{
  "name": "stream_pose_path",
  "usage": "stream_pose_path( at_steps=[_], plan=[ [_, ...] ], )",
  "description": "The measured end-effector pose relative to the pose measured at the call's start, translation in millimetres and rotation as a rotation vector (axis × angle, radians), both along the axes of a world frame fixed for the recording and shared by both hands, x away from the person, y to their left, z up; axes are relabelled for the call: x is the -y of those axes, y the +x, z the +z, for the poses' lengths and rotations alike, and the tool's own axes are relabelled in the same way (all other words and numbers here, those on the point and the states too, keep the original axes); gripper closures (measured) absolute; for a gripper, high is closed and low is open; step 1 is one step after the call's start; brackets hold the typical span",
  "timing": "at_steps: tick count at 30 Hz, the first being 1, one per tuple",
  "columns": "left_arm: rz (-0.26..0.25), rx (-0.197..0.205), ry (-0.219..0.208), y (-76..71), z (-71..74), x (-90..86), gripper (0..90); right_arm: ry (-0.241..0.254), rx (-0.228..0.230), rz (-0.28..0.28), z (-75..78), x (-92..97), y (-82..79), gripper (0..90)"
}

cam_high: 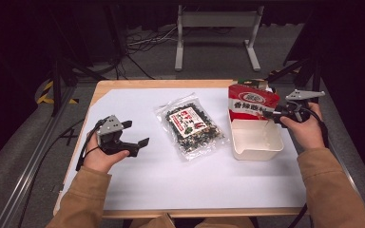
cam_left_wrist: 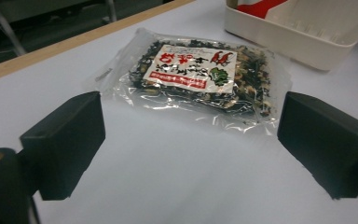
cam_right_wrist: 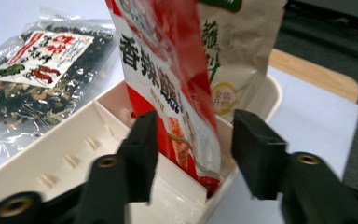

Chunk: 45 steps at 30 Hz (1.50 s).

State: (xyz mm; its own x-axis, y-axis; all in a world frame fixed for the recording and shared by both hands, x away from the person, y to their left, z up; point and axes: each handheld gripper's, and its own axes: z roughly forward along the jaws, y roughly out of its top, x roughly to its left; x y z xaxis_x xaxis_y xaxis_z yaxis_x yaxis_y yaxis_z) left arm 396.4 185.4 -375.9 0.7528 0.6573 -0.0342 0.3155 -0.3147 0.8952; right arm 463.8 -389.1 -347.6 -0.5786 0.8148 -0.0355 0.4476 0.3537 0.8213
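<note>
a wooden table (cam_high: 123,84) carries a white sheet (cam_high: 171,180). on the sheet lies a clear seaweed packet (cam_high: 190,126); a cream plastic bin (cam_high: 256,140) stands just right of the packet.

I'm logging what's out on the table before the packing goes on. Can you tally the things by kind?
Snack bags: 3 (clear bag of dark dried mix, red bag, tan bag behind the red one)
White bins: 1 (white bin, with the red and tan bags standing in it)
Hand-held grippers: 2 (left gripper, right gripper)
Total: 6
</note>
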Motion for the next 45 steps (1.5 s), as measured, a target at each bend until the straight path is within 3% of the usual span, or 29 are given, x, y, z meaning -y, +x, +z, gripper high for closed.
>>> stream_pose_path(
  at_steps=[2, 5, 8, 15, 16, 17, 20, 22, 25, 28, 30, 33, 35, 41, 45],
  plan=[
    [-0.002, 0.007, 0.001, 2.1, 0.8, -1.9, 19.0, -0.011, 0.023, -0.010, 5.8, 1.4, -7.5, 45.6],
    [0.007, -0.018, -0.007, 7.0, 2.8, -3.6, 22.5, 0.003, 0.040, -0.014, 13.5, 3.3, -18.1, 44.8],
    [0.005, -0.043, 0.016, 10.3, 5.6, -3.5, 23.8, -0.003, 0.046, -0.011, 20.7, 3.4, -30.7, 43.8],
    [0.000, -0.079, 0.023, 16.1, 8.3, -1.3, 22.5, 0.000, 0.039, 0.000, 31.7, -1.5, -62.9, 42.8],
    [-0.005, -0.111, 0.013, 16.8, 6.9, 0.0, 22.3, -0.001, 0.042, 0.005, 32.0, -2.8, -65.9, 42.8],
    [-0.012, -0.141, 0.028, 18.4, 6.0, 1.4, 22.2, 0.003, 0.044, 0.017, 32.3, -4.6, -69.5, 42.8],
    [-0.025, -0.181, 0.050, 23.4, 4.7, 3.6, 25.7, 0.013, 0.047, 0.050, 32.0, -11.3, -79.4, 42.9],
    [-0.018, -0.222, 0.034, 26.7, 4.3, 5.6, 26.8, 0.018, 0.054, 0.069, 31.1, -15.2, -83.6, 42.8],
    [-0.023, -0.226, 0.030, 30.7, 3.1, 7.7, 28.5, 0.030, 0.068, 0.090, 30.0, -20.5, -89.8, 42.3],
    [-0.007, -0.196, 0.052, 38.3, -0.8, 12.3, 28.2, 0.026, 0.080, 0.107, 28.3, -25.5, -94.3, 41.8],
    [0.008, -0.210, 0.062, 43.0, -2.9, 14.4, 25.6, 0.032, 0.085, 0.124, 25.3, -30.3, -97.2, 41.4],
    [0.024, -0.272, 0.086, 50.9, -3.5, 14.4, 33.4, 0.035, 0.085, 0.140, 21.2, -36.2, -99.7, 41.1],
    [0.027, -0.316, 0.075, 56.2, -5.5, 15.4, 31.0, 0.038, 0.091, 0.151, 19.1, -40.7, -101.5, 41.1],
    [0.113, -0.311, 0.088, 65.3, -9.8, 24.3, 21.5, 0.055, 0.095, 0.174, 15.0, -49.3, -105.1, 41.0],
    [0.139, -0.301, 0.109, 72.5, -10.1, 29.8, 16.5, 0.059, 0.096, 0.180, 13.5, -52.4, -106.7, 41.0]
  ],
)
